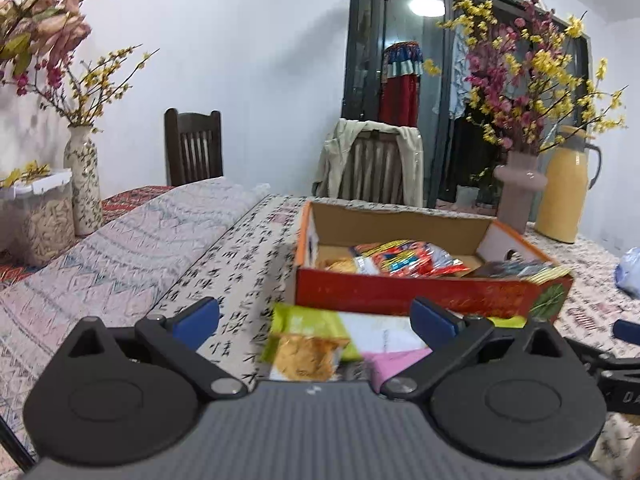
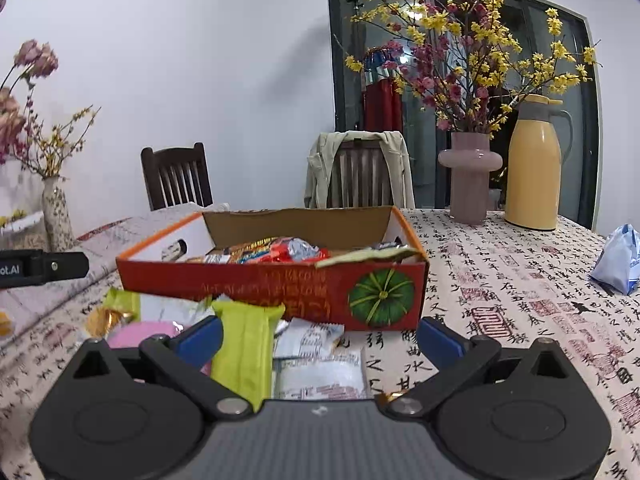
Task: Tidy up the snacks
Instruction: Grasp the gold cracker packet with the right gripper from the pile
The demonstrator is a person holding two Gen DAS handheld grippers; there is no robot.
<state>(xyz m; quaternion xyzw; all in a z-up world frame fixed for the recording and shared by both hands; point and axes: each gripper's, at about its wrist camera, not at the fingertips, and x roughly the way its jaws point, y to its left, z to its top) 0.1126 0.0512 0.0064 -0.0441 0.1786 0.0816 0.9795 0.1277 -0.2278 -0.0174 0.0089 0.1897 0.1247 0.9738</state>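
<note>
Crinkly foil and film: every loose snack here is a soft, light packet, none stiff enough to push against.
Left tongs (image 1: 316,316): spread wide and holding nothing, low over the counter (image 1: 240,248).
Biscuit packet (image 1: 308,344): lime-green and white with a biscuit picture, lying flat between the left tongs' blue pads (image 1: 198,318), nearer the camera than the pads, touching neither.
Pink packet (image 1: 394,364): just right of the biscuit packet, partly under the left tongs' right-hand arm.
Box (image 2: 272,280): red cardboard with a green pumpkin print, straight ahead of both tongs and just beyond the loose packets; already holds bright red and silver wrappers.
Right tongs (image 2: 320,338): also gaping, empty, low over the pile.
Green packet (image 2: 246,344): narrow and lime-coloured, lying lengthwise just inside the right tongs' left pad.
White sachets (image 2: 320,364): flat and printed, between the right pads, beside the green packet.
Blue-white pouch (image 2: 618,260): far right of the right tongs, well apart from the rest.
Handling: the packets likely weigh little, crumple under pressure and slip on glossy film; contents such as biscuits may crack.
Hold: I would pinch a sealed edge or across the narrow width, closing gently, not on the puffed middle.
Risk: a flat packet may slide along the cloth instead of lifting.
</note>
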